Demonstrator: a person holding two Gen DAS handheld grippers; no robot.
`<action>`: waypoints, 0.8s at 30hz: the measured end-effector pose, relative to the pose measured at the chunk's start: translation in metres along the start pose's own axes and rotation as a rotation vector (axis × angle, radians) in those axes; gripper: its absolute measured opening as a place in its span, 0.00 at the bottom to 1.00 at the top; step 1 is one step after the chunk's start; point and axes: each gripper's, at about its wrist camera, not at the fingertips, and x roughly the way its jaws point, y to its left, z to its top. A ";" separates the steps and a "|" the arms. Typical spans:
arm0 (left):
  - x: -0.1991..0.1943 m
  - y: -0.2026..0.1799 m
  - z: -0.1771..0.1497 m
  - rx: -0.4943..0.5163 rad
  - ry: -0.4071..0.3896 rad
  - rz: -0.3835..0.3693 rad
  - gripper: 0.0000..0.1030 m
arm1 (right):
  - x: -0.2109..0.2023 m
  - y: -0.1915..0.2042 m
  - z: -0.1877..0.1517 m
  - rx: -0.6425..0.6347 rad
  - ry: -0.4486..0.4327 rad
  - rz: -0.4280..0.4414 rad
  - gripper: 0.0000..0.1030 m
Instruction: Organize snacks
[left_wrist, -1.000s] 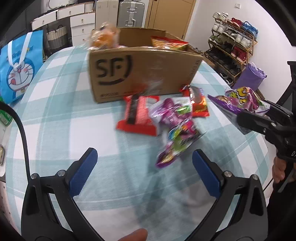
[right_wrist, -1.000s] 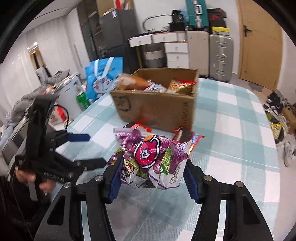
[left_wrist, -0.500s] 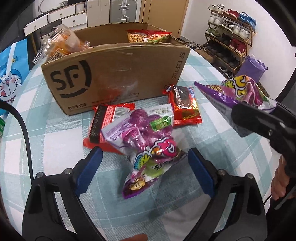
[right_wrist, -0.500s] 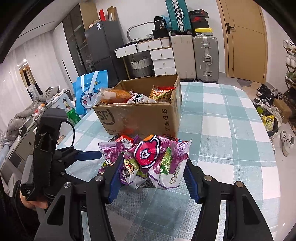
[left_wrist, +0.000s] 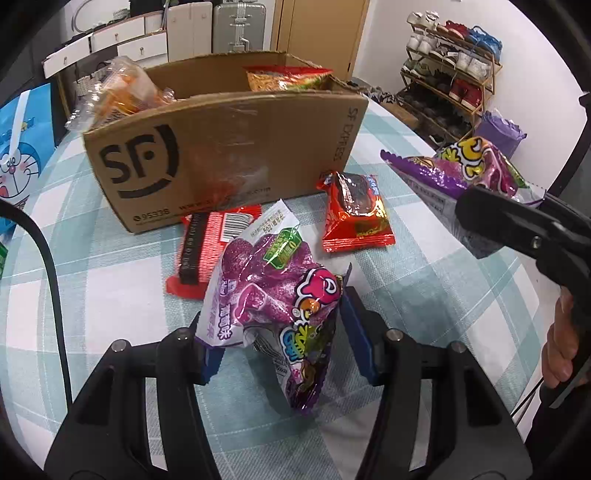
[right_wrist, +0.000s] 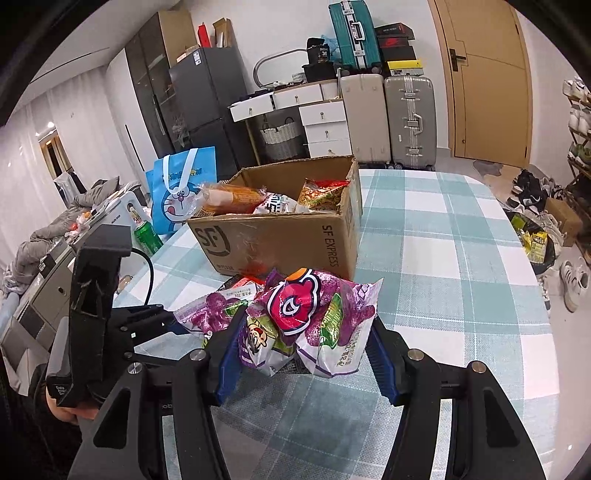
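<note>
My left gripper (left_wrist: 280, 332) is shut on a purple candy bag (left_wrist: 273, 291) that rests on the checked tablecloth (left_wrist: 110, 280). My right gripper (right_wrist: 303, 350) is shut on a second purple candy bag (right_wrist: 314, 317) and holds it above the table; it also shows at the right of the left wrist view (left_wrist: 469, 166). An open cardboard SF box (left_wrist: 221, 147) stands behind, with several snack bags inside. Two red snack packets (left_wrist: 207, 251) (left_wrist: 354, 214) lie in front of the box.
A blue Doraemon bag (right_wrist: 181, 188) and a green can (right_wrist: 147, 238) stand left of the table. Suitcases (right_wrist: 406, 118), drawers and a fridge line the back wall. A shoe rack (left_wrist: 447, 74) stands at the right.
My left gripper moved forward over the purple bag on the table and closed on it. My right gripper kept hold of its bag.
</note>
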 end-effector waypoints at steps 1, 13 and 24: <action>-0.001 0.001 0.000 0.000 -0.006 0.000 0.52 | -0.001 0.001 0.000 -0.002 -0.002 0.000 0.58; -0.048 0.030 -0.003 -0.022 -0.100 0.004 0.52 | -0.018 0.020 0.009 -0.039 -0.054 0.011 0.58; -0.105 0.057 0.020 -0.025 -0.199 0.017 0.52 | -0.045 0.052 0.042 -0.104 -0.098 0.001 0.58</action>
